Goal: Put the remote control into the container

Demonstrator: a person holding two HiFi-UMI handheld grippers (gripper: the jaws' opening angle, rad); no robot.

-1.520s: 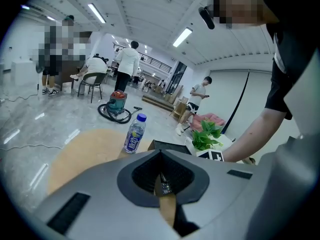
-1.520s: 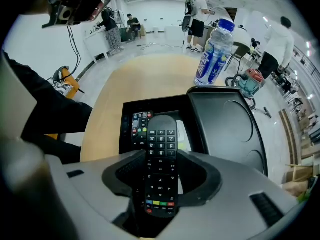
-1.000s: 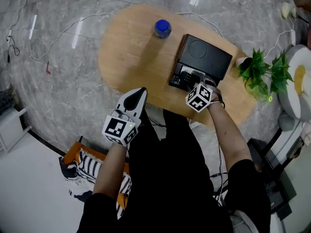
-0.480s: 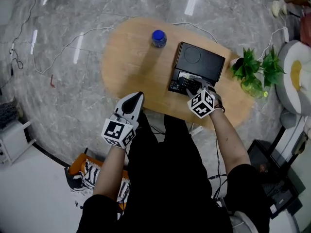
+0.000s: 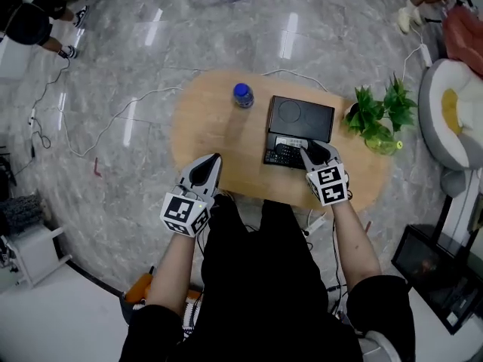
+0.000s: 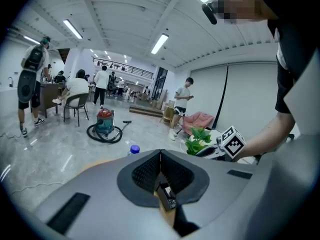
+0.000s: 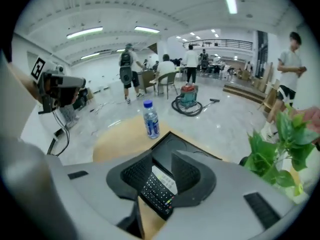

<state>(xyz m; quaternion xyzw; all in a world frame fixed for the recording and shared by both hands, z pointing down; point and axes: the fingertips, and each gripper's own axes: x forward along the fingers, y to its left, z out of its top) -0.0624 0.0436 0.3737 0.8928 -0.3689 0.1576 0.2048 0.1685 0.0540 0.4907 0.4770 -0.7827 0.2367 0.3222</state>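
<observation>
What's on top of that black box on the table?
A remote control lies at the black box's near edge; the rest of its top is bare. Its inside is covered.

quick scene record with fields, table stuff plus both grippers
table: oval, wooden
container: black, on the table
remote: lying at the container's near end
bottle: blue cap, upright, left of the container
plant: green, by the table's right end
left gripper: jaws shut, empty, at the table's near edge
right gripper: jaws apart, just been closing, gripping nothing; the remote lies below them
</observation>
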